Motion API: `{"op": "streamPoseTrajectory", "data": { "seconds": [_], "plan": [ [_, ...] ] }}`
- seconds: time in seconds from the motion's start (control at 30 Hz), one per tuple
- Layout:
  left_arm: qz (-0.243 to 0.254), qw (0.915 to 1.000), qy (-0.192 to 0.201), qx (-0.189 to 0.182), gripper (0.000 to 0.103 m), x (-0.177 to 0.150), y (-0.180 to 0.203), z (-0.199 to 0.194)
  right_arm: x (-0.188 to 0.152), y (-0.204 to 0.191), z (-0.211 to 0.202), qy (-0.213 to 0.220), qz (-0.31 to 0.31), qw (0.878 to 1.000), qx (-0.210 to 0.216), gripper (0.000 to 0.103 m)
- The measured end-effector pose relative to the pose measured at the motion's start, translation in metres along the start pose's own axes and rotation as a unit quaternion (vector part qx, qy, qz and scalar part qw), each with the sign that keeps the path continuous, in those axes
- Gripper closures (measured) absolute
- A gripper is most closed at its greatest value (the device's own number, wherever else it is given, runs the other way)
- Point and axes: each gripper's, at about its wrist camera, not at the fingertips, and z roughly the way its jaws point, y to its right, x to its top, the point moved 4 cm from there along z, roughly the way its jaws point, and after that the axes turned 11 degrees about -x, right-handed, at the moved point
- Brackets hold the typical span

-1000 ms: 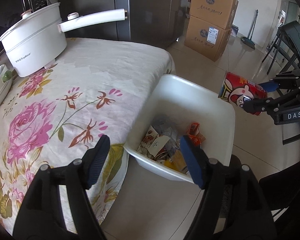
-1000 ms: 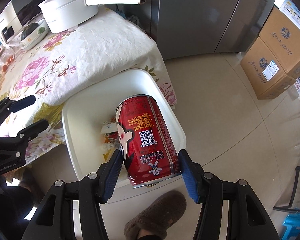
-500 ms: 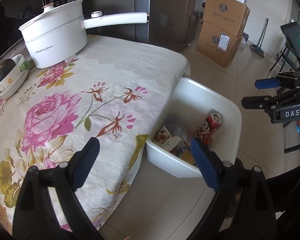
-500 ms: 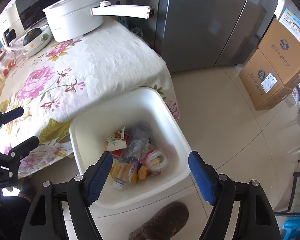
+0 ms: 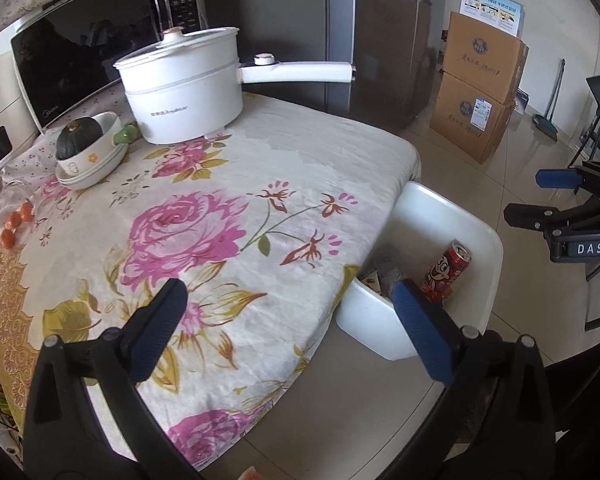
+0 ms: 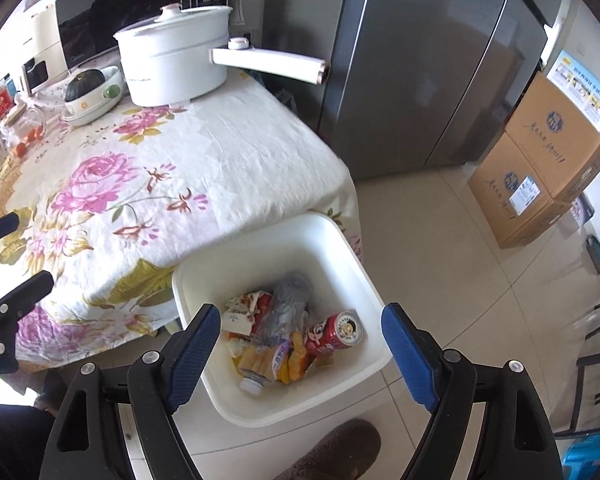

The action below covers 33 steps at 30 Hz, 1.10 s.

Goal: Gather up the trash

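Right gripper [image 6: 302, 350] hangs above the white trash bin [image 6: 342, 240], blue pads wide apart and jaws opening, nothing between them, only the bin contents seen past the gap. Left gripper [image 5: 290, 328] also wide, jaws opening, empty, one pad over the floral tablecloth [image 5: 228, 184] and the other over the bin's near edge. Red can [image 6: 334, 334] lies on its side inside the bin, on top of the other trash, toward the bin's right wall; beside it snack wrappers [image 6: 246, 312], a crumpled clear plastic bag [image 6: 288, 304] and a small bottle [image 6: 256, 376]. Bin sits on the tiled floor just against the table corner, below the hanging cloth. In the left wrist view the can [image 5: 446, 268] shows leaning on the bin's far side, and the right gripper [image 5: 548, 196] is at the right edge, apart from the bin. On the table, far back: white electric pot [image 5: 184, 88] with long handle, stacked bowls holding a dark squash [image 5: 78, 136], microwave [image 5: 80, 48] behind. Fridge [image 6: 420, 64] and two stacked cardboard boxes [image 6: 540, 160] beyond the table. A brown slipper [image 6: 332, 452] is on the floor just below the bin.
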Motion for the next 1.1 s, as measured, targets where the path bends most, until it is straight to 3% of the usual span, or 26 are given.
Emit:
{"op": "streamPoseTrajectory", "data": {
  "seconds": [0.2,0.3,0.7,1.1],
  "plan": [
    [-0.032,0.9988,0.024,0.03,0.001,-0.004,-0.024,-0.03,0.004,-0.012,-0.037,0.051,0.031,0.998,-0.016,0.012],
    [-0.032,0.9971,0.045,0.053,0.001,-0.006,-0.03,-0.046,0.003,-0.021,-0.057,0.08,0.046,0.995,-0.031,0.0],
    [-0.043,0.9893,0.112,0.084,0.001,-0.007,-0.04,-0.087,-0.004,-0.053,-0.106,0.145,0.086,0.985,-0.029,0.0],
    [-0.032,0.9884,0.118,0.09,0.001,-0.006,-0.035,-0.086,-0.002,-0.051,-0.115,0.163,0.095,0.981,-0.033,0.0]
  ]
}}
